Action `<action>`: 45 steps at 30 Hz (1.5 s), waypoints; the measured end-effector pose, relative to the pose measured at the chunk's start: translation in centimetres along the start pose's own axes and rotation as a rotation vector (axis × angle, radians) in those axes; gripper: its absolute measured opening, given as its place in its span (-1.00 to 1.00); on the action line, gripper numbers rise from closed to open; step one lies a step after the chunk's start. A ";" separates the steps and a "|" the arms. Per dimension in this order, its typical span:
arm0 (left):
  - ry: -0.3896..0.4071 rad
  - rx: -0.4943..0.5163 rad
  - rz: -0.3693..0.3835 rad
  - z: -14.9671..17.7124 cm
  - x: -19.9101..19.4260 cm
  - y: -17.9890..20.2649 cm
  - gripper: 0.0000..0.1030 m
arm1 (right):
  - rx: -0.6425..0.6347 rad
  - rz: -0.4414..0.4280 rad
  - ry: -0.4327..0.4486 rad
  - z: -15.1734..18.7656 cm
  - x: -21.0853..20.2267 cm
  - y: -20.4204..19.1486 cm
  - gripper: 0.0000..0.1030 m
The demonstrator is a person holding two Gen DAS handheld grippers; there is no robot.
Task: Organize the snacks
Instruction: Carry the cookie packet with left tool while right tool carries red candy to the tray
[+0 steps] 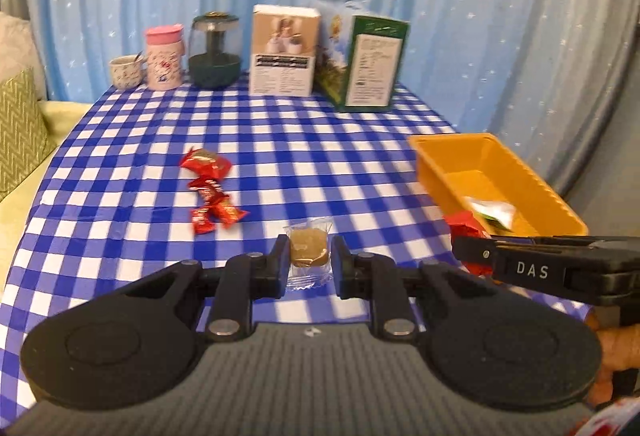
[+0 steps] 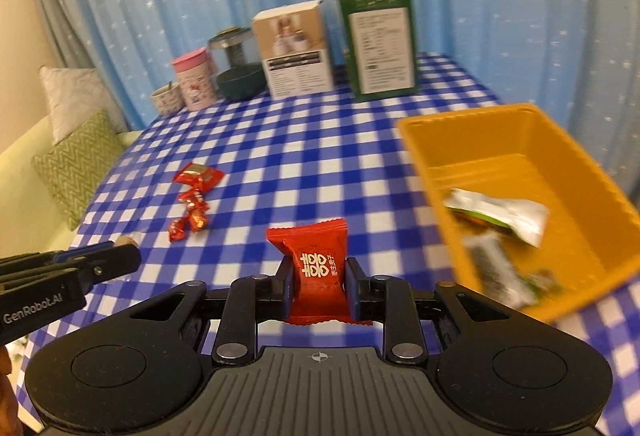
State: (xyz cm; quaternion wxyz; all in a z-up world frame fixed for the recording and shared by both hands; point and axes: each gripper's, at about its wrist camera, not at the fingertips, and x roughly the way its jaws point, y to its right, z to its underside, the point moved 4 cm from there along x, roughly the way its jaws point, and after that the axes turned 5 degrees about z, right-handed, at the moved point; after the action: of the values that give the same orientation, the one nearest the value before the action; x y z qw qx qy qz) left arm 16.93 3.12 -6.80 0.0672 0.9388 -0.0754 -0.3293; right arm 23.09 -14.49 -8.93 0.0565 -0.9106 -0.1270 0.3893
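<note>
Snacks are split between both tools above the checked worktop point(image 1: 280, 139). Left tool point(image 1: 310, 260) is clamped on a clear-wrapped brown biscuit point(image 1: 308, 250), pinched between its two black fingers. Right tool point(image 2: 318, 282) is clamped on a red packet point(image 2: 318, 268) with white printing, held upright. An orange bin point(image 2: 500, 139) sits to the right of both tools, with a white-and-green packet point(image 2: 500, 213) and other blurred wrappers inside. Several red candies point(image 1: 210, 187) lie in a loose cluster on the worktop, well apart from the bin. Two boxes point(image 1: 282, 49), a dark jar point(image 1: 214, 51) and a pink cup point(image 1: 164, 57) stand along the far edge.
</note>
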 end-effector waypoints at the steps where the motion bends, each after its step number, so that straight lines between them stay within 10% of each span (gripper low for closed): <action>1: 0.001 -0.002 0.011 0.2 -0.3 0.7 -0.63 | 0.004 0.010 0.001 0.2 -0.8 0.4 -0.49; 24: -0.053 0.089 0.132 1.8 -1.8 11.5 -0.63 | 0.061 0.178 0.006 3.9 -10.6 9.6 -0.49; 45: -0.092 0.145 0.219 0.0 3.1 18.1 -0.63 | 0.148 0.238 0.064 1.0 -11.4 16.5 -0.49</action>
State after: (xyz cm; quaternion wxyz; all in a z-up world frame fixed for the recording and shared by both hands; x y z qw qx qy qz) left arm 17.60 -15.19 -5.52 0.0311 0.9113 -0.2040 -0.3563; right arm 17.87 -33.48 -5.07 0.0811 -0.9245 0.0127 0.3723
